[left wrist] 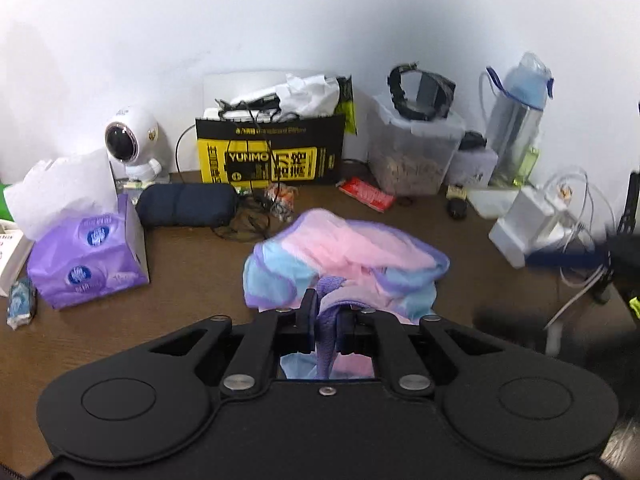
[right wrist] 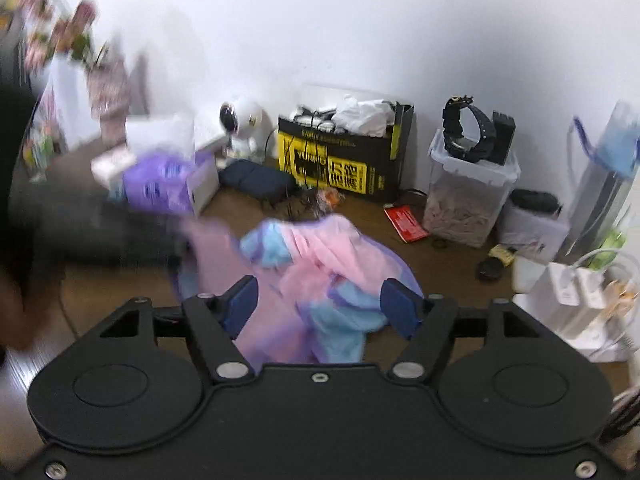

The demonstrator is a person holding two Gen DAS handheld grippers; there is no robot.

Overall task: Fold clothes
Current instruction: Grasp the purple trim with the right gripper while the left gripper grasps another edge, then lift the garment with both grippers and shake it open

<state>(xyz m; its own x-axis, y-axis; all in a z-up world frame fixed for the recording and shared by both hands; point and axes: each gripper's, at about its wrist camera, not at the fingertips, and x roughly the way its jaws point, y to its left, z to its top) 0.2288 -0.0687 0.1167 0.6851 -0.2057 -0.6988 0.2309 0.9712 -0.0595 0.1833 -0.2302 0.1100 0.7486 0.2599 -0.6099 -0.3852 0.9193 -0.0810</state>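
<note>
**Ana:** Clamped between the left gripper (left wrist: 326, 316)'s pads, a purple edge of the garment (left wrist: 344, 256) is hanging down through the fingers. They are pinching only that hem.

**Ben:** And the rest of it?

**Ana:** It is sitting bunched in a pink, blue and purple heap on the brown table (left wrist: 188, 256), just ahead of the gripper at twelve o'clock. The right gripper (right wrist: 322, 304) is hovering over the same heap with its fingers spread wide, holding nothing; cloth is showing in the gap between them.

**Ben:** What is worrying you?

**Ana:** The pinch looks narrow, so I am thinking a sharp lift could be pulling the hem free. Clutter is also crowding in: the tissue pack (left wrist: 90, 256) is lying at nine o'clock from the heap, tangled cords (left wrist: 248, 216) at eleven, and the red packet (left wrist: 368, 194) at one. A trailing sleeve could be dragging those along. The right view is blurring too, so I am not judging which layer its fingers would be catching.
</note>
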